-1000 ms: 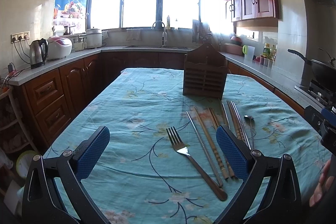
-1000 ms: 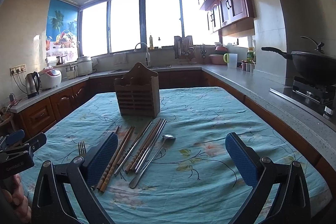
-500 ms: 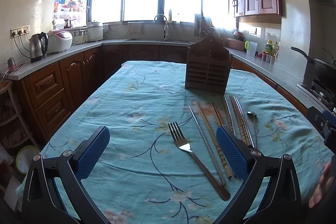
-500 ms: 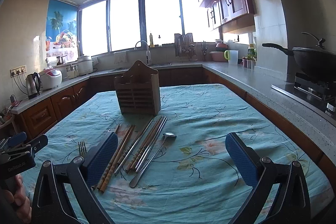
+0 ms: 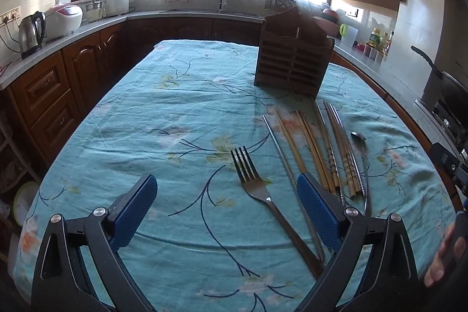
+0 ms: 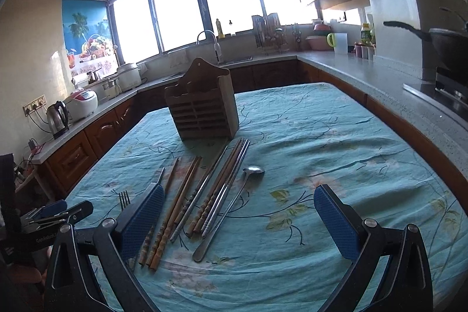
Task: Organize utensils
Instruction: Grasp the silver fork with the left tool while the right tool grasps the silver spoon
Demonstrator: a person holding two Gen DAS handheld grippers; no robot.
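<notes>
The left gripper (image 5: 226, 212) and right gripper (image 6: 238, 220) both hang spread wide, grasping nothing. Only the left view shows the whole fork (image 5: 263, 201); chopsticks (image 6: 181, 201) and spoon (image 6: 231, 203) lie before the wooden holder (image 6: 201, 104), bare tablecloth (image 6: 336, 136) rightward.

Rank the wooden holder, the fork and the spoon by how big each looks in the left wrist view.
1. Wooden holder, clearly the largest, though farthest from the camera.
2. Fork and spoon: unsure. Both are long and thin, the fork lies nearer the camera, and the right tong finger hides the spoon's handle end.
</notes>
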